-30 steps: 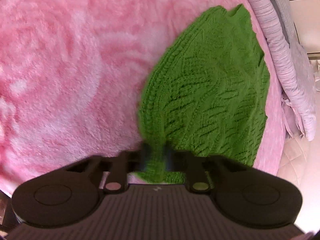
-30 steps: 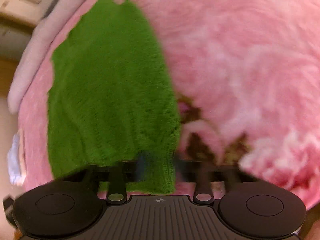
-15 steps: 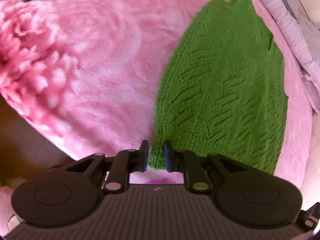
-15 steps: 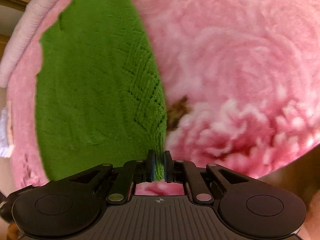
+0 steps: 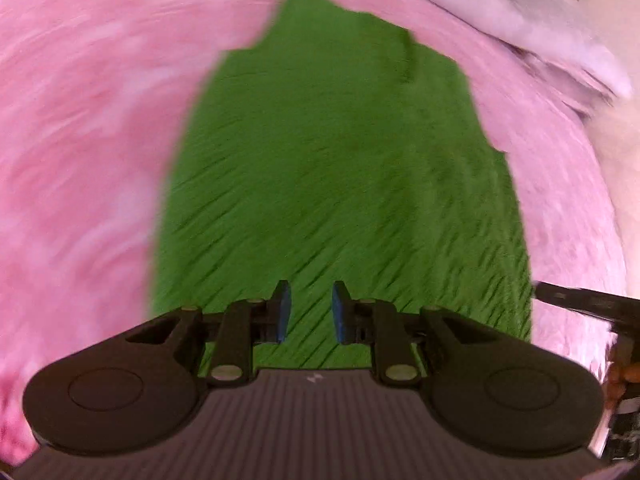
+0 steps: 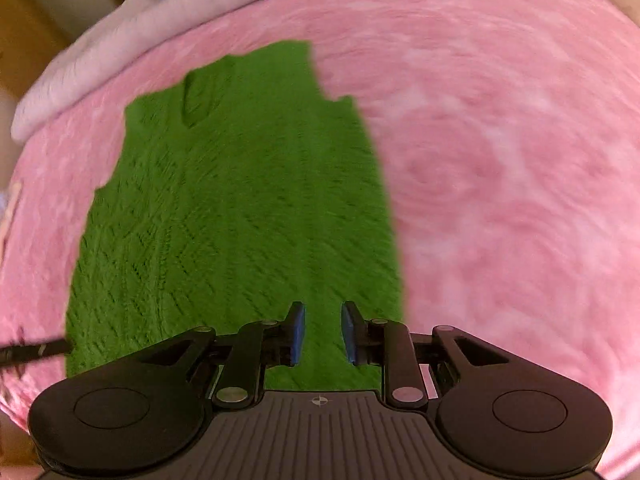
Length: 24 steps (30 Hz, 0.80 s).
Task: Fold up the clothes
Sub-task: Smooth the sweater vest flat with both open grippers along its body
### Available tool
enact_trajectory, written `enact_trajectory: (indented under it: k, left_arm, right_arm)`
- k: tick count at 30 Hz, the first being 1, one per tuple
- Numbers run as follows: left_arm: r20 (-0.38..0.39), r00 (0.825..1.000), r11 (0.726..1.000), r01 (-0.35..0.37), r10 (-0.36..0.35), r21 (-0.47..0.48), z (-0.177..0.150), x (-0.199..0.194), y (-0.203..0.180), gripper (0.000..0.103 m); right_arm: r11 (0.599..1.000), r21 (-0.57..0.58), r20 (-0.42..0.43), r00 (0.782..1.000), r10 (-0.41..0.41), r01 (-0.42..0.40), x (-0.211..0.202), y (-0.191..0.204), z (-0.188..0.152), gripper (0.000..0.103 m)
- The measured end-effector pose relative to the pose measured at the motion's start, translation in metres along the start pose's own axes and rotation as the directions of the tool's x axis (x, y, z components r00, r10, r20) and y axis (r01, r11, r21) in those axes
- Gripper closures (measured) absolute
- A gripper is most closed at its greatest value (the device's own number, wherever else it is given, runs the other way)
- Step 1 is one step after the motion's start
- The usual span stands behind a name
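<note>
A green knitted garment (image 5: pixel 340 184) lies flat on a pink plush blanket (image 5: pixel 80 160), folded into a long narrow shape. My left gripper (image 5: pixel 308 310) hovers over its near end, jaws opening, with nothing held between the blue pads. In the right wrist view the same garment (image 6: pixel 240 208) stretches away from my right gripper (image 6: pixel 323 332), whose jaws are also opening above the near end with nothing in them. Both views are motion-blurred. The tip of the other gripper (image 5: pixel 580 300) shows at the right edge of the left wrist view.
A pale lilac quilt (image 5: pixel 520 28) borders the pink blanket (image 6: pixel 500 160) along its far side, also seen as the quilt (image 6: pixel 120 40) in the right wrist view. A wooden wall or furniture (image 6: pixel 24 32) stands beyond it at top left.
Both grippers let go of the green garment's near hem and rose, swinging inward over the cloth. The garment now lies flat and centred under each view.
</note>
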<state>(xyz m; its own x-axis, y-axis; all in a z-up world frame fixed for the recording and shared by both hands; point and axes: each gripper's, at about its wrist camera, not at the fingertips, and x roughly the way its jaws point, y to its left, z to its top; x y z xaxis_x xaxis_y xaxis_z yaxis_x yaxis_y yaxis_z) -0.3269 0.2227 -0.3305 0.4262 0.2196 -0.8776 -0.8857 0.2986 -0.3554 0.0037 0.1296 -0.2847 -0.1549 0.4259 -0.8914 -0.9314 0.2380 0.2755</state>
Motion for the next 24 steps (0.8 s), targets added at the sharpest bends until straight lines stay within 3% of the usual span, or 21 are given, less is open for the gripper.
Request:
enact_trajectory:
  k: [2,4,9,12,15,18,20,24]
  left_arm:
    - [0.005,1.000,0.998,0.018,-0.019,0.056,0.015,0.019,-0.009,0.087]
    - [-0.003,1.000,0.996,-0.008,0.008,0.094,0.027,0.036,-0.010,0.087]
    - [0.013,0.999,0.997,-0.046,0.045,0.055,0.054,0.063,0.018,0.094]
    - [0.045,0.997,0.994,-0.073,0.069,0.077,0.088,0.068,0.018,0.095]
    - [0.082,0.995,0.995,-0.056,0.049,0.087,0.123,0.068,0.019,0.092]
    - [0.087,0.995,0.993,-0.053,0.044,0.103,0.149,0.077,0.019,0.091]
    - [0.085,0.996,0.992,-0.047,0.037,0.118,0.164,0.087,0.019,0.091]
    - [0.113,0.994,0.994,-0.016,0.003,0.111,0.197,0.107,0.017,0.088]
  right_arm:
    - [0.999,-0.035,0.026,1.000,0.008,-0.008,0.015,0.014,0.009,0.079]
    - [0.998,-0.064,0.053,0.998,0.017,-0.014,0.033,0.027,0.014,0.079]
    - [0.987,-0.158,0.089,0.996,0.027,-0.013,0.094,0.045,0.031,0.079]
    - [0.972,-0.235,0.143,0.990,0.016,0.018,0.105,0.052,0.055,0.079]
    - [0.980,-0.200,0.178,0.984,0.030,0.006,0.102,0.047,0.087,0.079]
    - [0.982,-0.187,0.184,0.983,0.011,0.024,0.105,0.035,0.107,0.079]
    - [0.976,-0.212,0.144,0.989,-0.028,0.058,0.120,0.030,0.119,0.079]
    - [0.966,-0.251,0.188,0.982,-0.016,0.064,0.137,0.025,0.146,0.079]
